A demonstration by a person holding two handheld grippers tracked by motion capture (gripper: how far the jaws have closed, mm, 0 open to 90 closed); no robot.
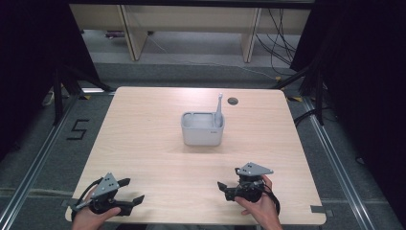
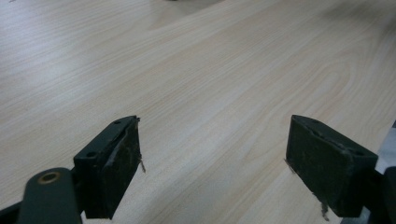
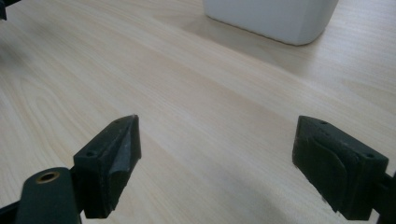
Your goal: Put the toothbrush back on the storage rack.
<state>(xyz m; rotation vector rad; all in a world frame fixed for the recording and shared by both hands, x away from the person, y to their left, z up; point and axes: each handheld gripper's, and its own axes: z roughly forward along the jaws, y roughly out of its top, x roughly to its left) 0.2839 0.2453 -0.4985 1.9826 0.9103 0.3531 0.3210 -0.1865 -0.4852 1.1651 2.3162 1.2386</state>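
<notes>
My left gripper (image 1: pixel 129 190) rests at seven o'clock, jaws wide, holding nothing. The white tub (image 1: pixel 202 129) sits mid-table, a grey handle (image 1: pixel 219 109) standing upright in its right corner. My right gripper (image 1: pixel 229 179), equally open and empty, lies nearer, the tub toward eleven o'clock.

Both grippers are black: the left gripper (image 1: pixel 132 190) and right gripper (image 1: pixel 229 179) each carry a grey three-cornered plate with small holes, blocky jaw pads and a black cable.

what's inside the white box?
A grey stick-like tool stands tilted in the right end of the white box, poking above the rim. Its lower end and the box floor are hidden.
</notes>
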